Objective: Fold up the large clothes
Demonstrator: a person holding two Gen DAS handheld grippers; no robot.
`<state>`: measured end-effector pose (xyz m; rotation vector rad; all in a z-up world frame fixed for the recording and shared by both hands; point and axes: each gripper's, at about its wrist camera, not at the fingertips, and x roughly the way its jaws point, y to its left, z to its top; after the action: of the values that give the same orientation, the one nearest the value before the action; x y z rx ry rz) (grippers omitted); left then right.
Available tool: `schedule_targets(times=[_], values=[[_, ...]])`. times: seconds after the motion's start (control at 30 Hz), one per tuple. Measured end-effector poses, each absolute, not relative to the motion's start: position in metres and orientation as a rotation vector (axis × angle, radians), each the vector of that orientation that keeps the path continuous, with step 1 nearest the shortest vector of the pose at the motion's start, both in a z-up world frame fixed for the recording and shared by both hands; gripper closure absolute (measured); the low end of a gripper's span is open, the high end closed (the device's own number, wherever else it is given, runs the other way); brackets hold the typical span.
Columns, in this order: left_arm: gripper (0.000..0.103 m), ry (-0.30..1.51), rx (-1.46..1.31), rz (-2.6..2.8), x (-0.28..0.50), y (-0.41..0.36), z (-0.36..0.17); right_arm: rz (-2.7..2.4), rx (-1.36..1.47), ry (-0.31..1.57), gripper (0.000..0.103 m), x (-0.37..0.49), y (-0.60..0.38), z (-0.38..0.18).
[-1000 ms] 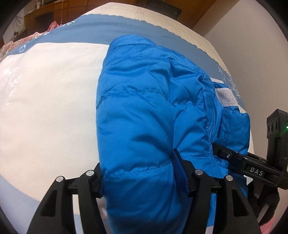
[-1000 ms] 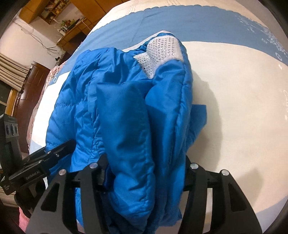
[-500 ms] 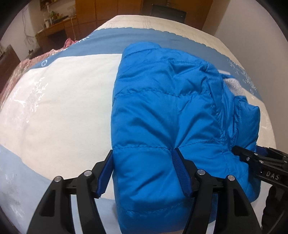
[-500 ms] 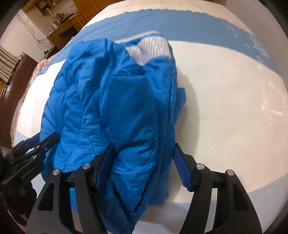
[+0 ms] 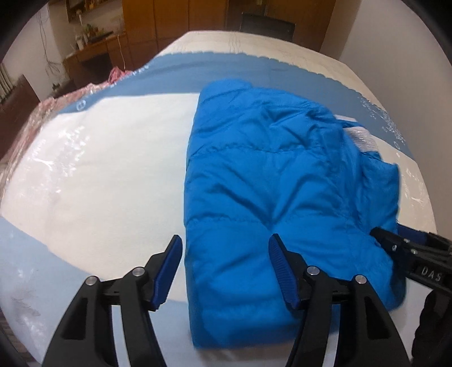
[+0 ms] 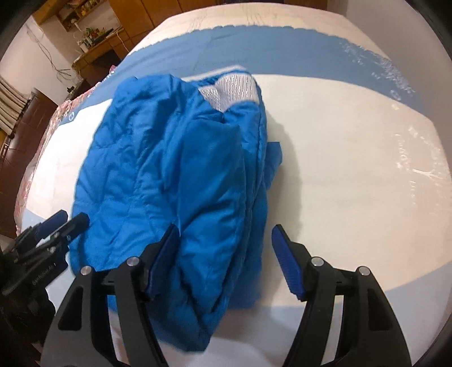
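Note:
A bright blue puffer jacket (image 5: 276, 180) lies folded into a thick bundle on the white and blue bed (image 5: 93, 175). It also shows in the right wrist view (image 6: 180, 175), with a white studded patch (image 6: 230, 91) at its far end. My left gripper (image 5: 224, 262) is open, its jaws spread over the jacket's near left corner, above the fabric. My right gripper (image 6: 224, 254) is open over the jacket's near right edge. Each gripper shows in the other's view: the right one (image 5: 395, 240), the left one (image 6: 70, 220).
The bed is covered in a white sheet with a blue band (image 6: 254, 45) under clear plastic. A pink patterned cloth (image 5: 42, 113) lies at the bed's left edge. Wooden cabinets (image 5: 175, 25) and a desk stand beyond the bed. A pale wall (image 5: 401, 56) runs along the right.
Both grippers have let go of the jacket, opened and drawn back from it. The jacket has dropped and settled flat on the bed.

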<state>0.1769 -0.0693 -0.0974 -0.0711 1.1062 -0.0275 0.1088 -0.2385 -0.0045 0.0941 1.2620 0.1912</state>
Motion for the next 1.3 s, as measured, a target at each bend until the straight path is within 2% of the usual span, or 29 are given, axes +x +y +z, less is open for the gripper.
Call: schedule_targets(times=[0.2,0.33,0.4,0.67,0.77,1.1,1.3], values=[[0.038,1.063,-0.040,0.017,0.152,-0.071,-0.072,0.171,0.057,1.218,0.036,0.078,-0.238,0.029],[0.029,1.059,-0.016,0.033,0.136,-0.073,-0.061,0.157,0.042,1.199,0.032,0.056,-0.239,0.042],[0.029,1.053,-0.009,0.039,0.128,-0.075,-0.058,0.147,0.038,1.196,0.031,0.044,-0.238,0.045],[0.029,1.025,-0.001,0.044,0.090,-0.080,-0.049,0.145,0.011,1.192,0.017,0.010,-0.232,0.054],[0.023,1.016,0.003,0.051,0.079,-0.079,-0.047,0.135,-0.007,1.174,0.012,-0.003,-0.231,0.060],[0.015,1.029,-0.003,0.086,0.048,-0.067,-0.038,0.153,0.012,1.167,0.011,-0.036,-0.235,0.073],[0.014,1.034,-0.007,0.093,0.036,-0.065,-0.033,0.144,0.000,1.172,0.010,-0.049,-0.235,0.078]])
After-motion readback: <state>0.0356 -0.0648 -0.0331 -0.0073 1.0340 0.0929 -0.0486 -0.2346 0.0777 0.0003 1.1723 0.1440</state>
